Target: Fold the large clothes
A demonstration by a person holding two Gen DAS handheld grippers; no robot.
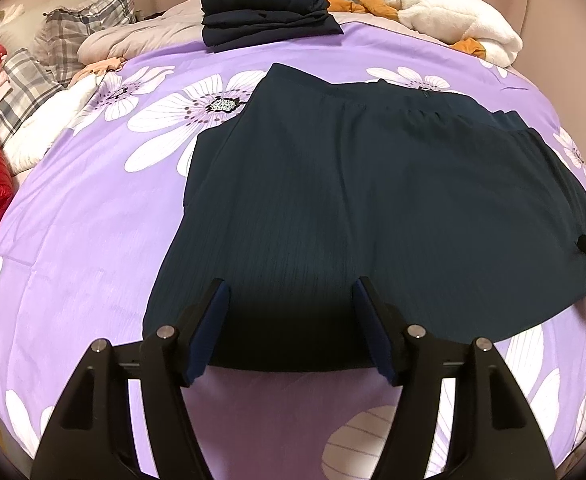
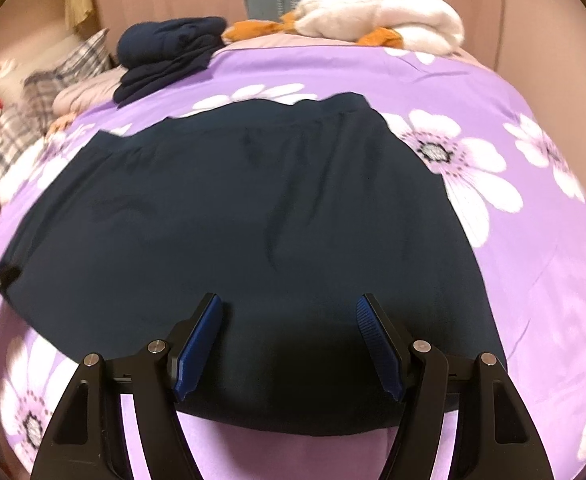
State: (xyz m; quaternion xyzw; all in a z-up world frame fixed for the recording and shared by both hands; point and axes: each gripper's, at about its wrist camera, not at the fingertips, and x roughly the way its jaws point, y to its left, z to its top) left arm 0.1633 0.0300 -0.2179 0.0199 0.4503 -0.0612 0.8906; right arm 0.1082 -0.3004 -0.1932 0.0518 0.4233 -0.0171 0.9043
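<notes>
A dark navy garment (image 1: 373, 208) lies spread flat across the middle of a purple floral bedspread (image 1: 93, 240), its ribbed fabric filling the centre of both views. The left gripper (image 1: 289, 300) sits at the bottom of its frame with its fingers spread wide and nothing between them, poised over the garment's near hem. The right gripper (image 2: 289, 316) is likewise at the bottom of its frame, fingers parted and holding nothing, above the near edge of the same cloth. In the upper part of the left wrist view a folded navy stack (image 1: 265, 8) rests at the far edge of the bedspread, with a white plush toy (image 1: 453, 16) in the upper right and plaid pillows (image 1: 73, 28) in the upper left.
</notes>
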